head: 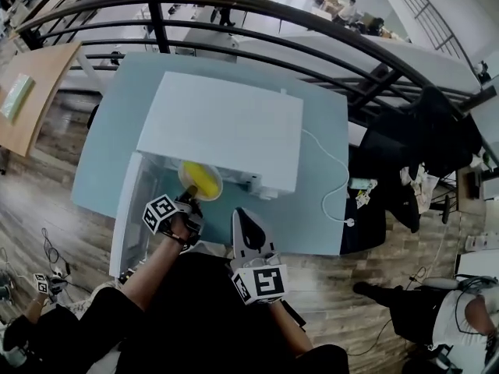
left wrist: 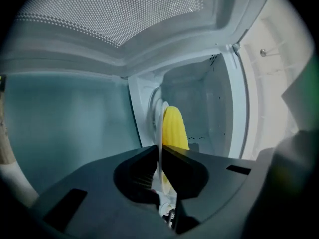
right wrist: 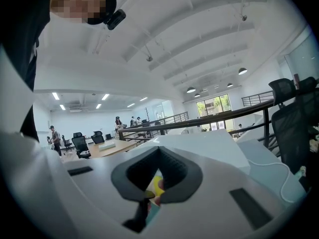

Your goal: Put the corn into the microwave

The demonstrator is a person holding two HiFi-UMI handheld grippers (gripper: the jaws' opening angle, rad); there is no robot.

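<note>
Right now the left hand-held gripper is clenched on the rim of a white plate, and the corn lies on that plate, just at the mouth of the white microwave. The door stands wide open at 9 o'clock from the plate. In the left gripper view the plate shows edge-on between the jaws, with the yellow cob beyond it and the pale cavity ahead. The right hand-held gripper sits at 5 o'clock from the left one, jaws together on nothing, clear of the plate. The microwave rests on a light blue bench.

The step in hand looks like carrying the loaded plate through the opening. Since the grip takes only a thin rim, the plate is best kept level, for a tilt could roll the cob off. The move should probably go straight toward 12 o'clock in the head view, low enough to pass under the top of the frame yet high enough to clear the lower lip. The door side at 9 o'clock wants a margin. Setting the plate flat near the middle of the cavity floor before the jaws let go would serve best.
</note>
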